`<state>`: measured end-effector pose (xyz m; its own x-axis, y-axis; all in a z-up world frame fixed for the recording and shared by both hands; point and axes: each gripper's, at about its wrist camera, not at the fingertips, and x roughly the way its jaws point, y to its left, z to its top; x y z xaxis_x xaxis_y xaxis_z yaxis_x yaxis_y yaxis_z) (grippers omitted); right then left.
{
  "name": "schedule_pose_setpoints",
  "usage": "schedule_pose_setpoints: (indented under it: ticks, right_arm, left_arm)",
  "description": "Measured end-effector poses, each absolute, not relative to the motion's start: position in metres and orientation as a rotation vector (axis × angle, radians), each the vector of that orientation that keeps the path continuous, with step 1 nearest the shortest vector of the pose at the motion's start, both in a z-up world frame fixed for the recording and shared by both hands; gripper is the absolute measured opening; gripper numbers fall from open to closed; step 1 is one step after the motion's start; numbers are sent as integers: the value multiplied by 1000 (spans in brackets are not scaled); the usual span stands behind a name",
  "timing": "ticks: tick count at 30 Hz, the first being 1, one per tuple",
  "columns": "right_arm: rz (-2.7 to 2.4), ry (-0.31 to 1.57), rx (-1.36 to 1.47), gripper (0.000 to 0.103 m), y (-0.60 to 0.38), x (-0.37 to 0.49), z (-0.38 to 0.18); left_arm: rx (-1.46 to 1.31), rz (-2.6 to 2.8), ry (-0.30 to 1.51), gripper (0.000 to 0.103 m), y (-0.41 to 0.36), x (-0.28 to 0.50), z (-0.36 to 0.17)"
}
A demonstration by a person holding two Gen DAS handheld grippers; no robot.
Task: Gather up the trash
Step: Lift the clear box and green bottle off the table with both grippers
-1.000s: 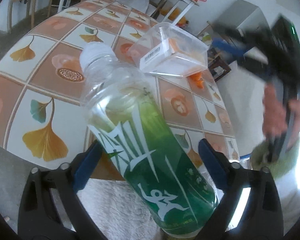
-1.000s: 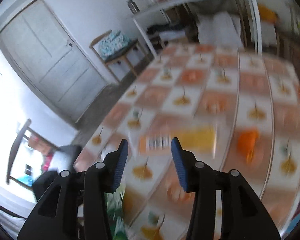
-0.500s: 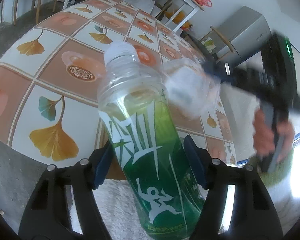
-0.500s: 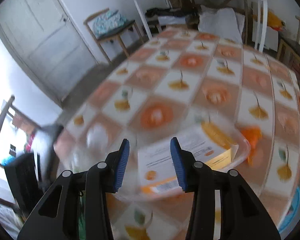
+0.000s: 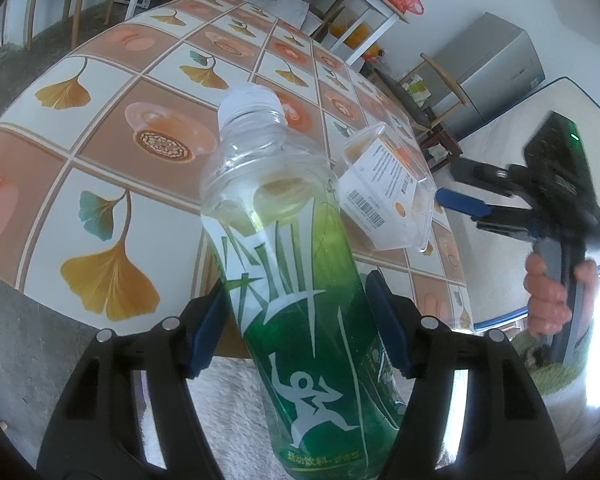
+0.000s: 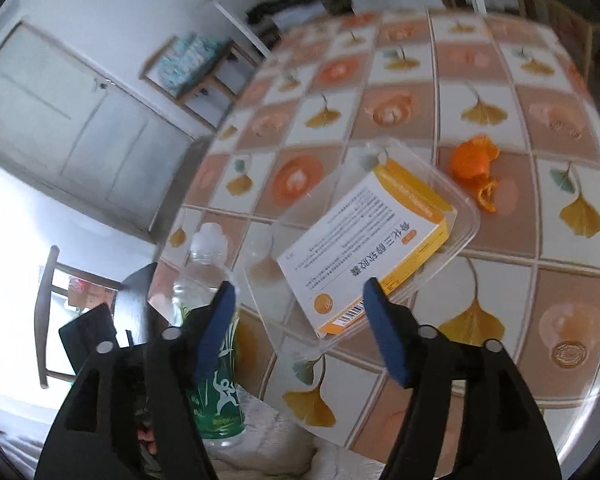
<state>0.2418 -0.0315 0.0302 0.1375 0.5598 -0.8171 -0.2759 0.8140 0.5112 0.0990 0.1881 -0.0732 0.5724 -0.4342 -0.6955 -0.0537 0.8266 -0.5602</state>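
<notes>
We have the left gripper (image 5: 300, 324) closed on the green-labelled plastic bottle (image 5: 296, 264), its 2 blue pads pressed against the labelled lower body, with the white cap tilted up toward 12 o'clock. The bottle looks nearly empty, so we judge it light, thin-walled and smooth; a squeeze at mid-body could dent it or let it slip, and the waist where we hold it seems a fair grip.

Our right gripper (image 6: 300, 320) has just been opening, and its jaws now stand apart around the near edge of the clear plastic tray (image 6: 466, 232). We cannot see either pad pressing on it. The tray sits on the tiled table (image 6: 540, 300), close to its near edge, with a white-and-yellow carton (image 6: 364, 248) lying flat inside it. From the bottle it lies at about 2 o'clock in the left view.

We judge the tray flimsy and springy, likely to flex and tip the carton out if pinched at a corner. Its rim along a long side looks the better hold. An orange peel (image 6: 474, 164) lies on the table at about 1 o'clock of the tray, soft and irregular.
</notes>
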Motion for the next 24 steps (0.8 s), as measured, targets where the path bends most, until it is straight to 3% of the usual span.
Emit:
schedule_pose_setpoints:
  ticks: [9,17,24]
  right_arm:
    - [471,1526,221,73,-26,272,-1]
    - [432,1537,315,79,-18,292,-5]
    - [481,1479,-21,79,20,290,3]
  left_arm:
    - [-587,-255,938,64,190,100,-74]
    - [-593,-264,937,64,191,100,-75]
    - [-599,-266,937,64,191,100,-75]
